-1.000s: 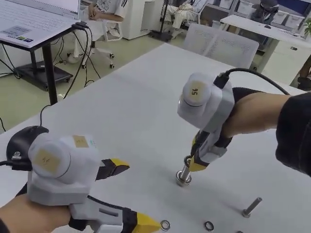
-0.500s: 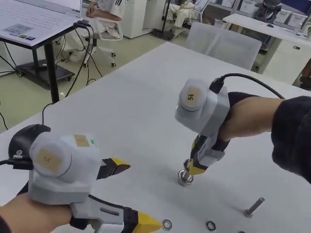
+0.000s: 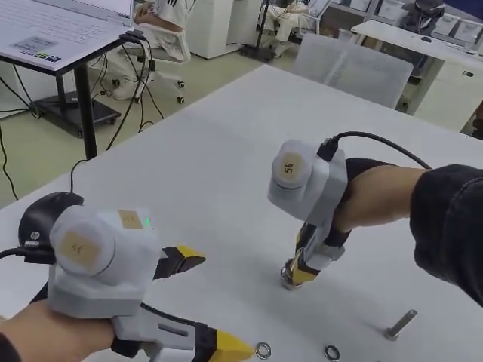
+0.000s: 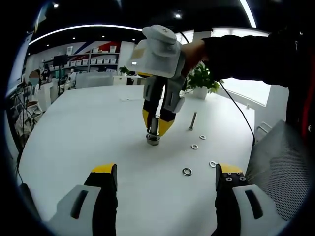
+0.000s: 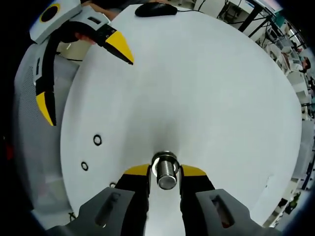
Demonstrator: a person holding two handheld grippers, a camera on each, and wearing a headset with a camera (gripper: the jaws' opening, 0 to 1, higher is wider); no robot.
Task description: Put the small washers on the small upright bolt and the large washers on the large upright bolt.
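white table [image 3: 226, 151], right gripper [image 3: 300, 273] set over the large bolt [image 5: 166, 174]

at the far left we see a black mouse [image 3: 41, 215] on the table, and the left gripper [image 3: 211, 302] is held just nearer to us than it. its jaws are spread wide and carry nothing; in the left gripper view both yellow-tipped fingers [image 4: 103, 169] stand well apart above bare tabletop. moving right, we find loose washers [image 4: 187, 171] lying flat on the table, four of them in the left gripper view. the large bolt stands upright near the middle of the table, and the right gripper is set over it from above, one yellow tip on each side of the threaded shank. the tips sit right beside the bolt, yet we cannot tell whether they are pressing on it or on a ring around it. further right, just beyond the washers, the small bolt [image 4: 192, 120] stands upright on its head, apart from the large one
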